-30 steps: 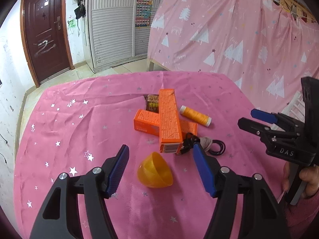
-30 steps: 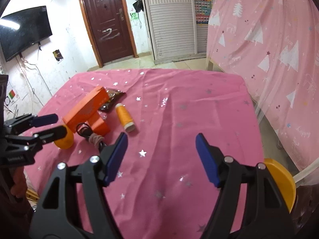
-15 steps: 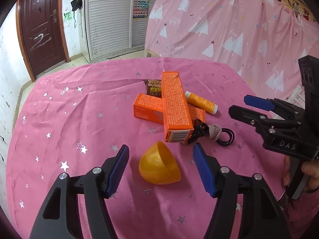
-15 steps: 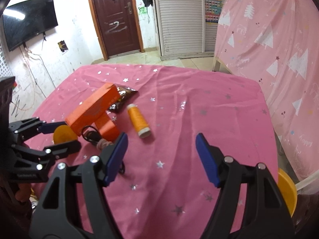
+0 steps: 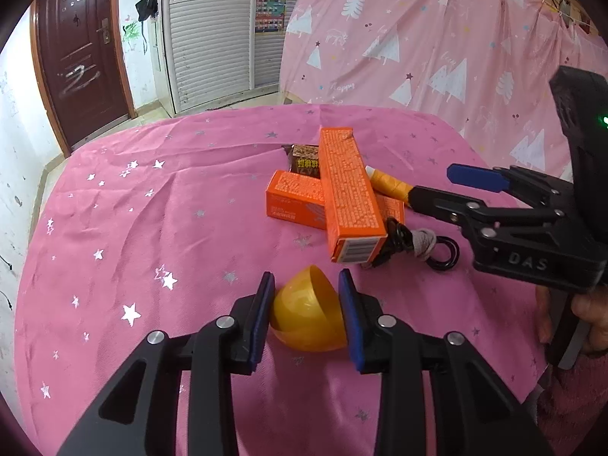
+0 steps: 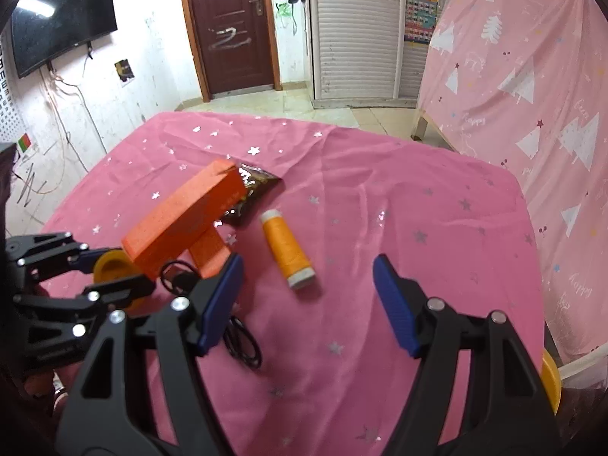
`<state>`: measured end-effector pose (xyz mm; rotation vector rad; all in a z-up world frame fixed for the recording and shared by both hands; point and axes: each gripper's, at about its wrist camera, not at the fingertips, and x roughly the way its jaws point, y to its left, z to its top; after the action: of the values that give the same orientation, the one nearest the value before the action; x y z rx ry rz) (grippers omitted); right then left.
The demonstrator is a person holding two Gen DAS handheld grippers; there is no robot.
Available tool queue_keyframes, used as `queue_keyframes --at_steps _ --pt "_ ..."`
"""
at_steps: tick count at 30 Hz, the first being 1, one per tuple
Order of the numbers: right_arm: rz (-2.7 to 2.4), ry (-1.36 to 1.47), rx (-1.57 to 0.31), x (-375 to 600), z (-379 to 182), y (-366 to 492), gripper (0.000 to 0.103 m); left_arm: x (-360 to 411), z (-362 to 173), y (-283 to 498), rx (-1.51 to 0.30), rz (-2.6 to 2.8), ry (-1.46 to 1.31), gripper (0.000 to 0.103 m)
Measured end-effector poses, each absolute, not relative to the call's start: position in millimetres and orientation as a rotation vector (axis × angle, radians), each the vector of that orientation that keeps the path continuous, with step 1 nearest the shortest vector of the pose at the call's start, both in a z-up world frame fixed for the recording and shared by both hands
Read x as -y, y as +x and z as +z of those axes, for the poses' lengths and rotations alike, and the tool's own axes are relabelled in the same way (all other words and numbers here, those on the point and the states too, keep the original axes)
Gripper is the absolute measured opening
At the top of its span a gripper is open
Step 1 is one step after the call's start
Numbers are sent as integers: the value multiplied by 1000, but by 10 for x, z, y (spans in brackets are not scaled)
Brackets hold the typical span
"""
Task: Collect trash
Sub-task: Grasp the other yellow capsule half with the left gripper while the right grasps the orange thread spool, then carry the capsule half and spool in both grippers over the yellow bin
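Left hand-held gripper (image 5: 306, 309) clamping yellow shell (image 5: 307, 313)

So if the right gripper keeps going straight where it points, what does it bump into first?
Probably the orange thread spool. It lies just ahead of the open right gripper, a bit left of its middle. Depth is hard to judge, so it could meet the pink tablecloth beside it instead.

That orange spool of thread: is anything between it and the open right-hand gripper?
Nothing visible is. The spool lies alone on the pink cloth, just ahead of the right gripper, whose jaws stand wide open. The orange boxes and black cord lie off to the side.
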<state>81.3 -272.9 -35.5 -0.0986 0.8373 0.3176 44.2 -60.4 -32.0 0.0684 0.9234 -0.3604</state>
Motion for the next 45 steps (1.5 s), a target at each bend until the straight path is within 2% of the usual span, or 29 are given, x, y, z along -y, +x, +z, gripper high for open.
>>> queue_keyframes --at_steps 7,12,15,17,18,20,32,45 --pt "319 -131 -866 2601 -418 918 68 376 -228 342 -911 -344 21 28" --pt "320 -100 -867 2606 -397 966 56 244 -174 317 -897 -328 -10 28" --pt "308 -128 -888 2560 -439 1005 44 190 -173 319 -897 -326 -24 28" --pt "301 -159 -907 2511 -483 1034 32 176 -171 317 -898 -329 -35 28" --pt "303 -169 -904 2492 -490 1030 30 172 -172 306 -897 -328 -39 28" --pt "303 -164 -905 2481 -493 1028 17 160 -164 305 -896 -325 -47 28" --pt "283 -93 -848 2716 -314 836 16 171 3 156 -858 -325 -38 28" --pt "213 -3 -760 3307 -112 396 16 687 304 -65 -806 -397 30 28"
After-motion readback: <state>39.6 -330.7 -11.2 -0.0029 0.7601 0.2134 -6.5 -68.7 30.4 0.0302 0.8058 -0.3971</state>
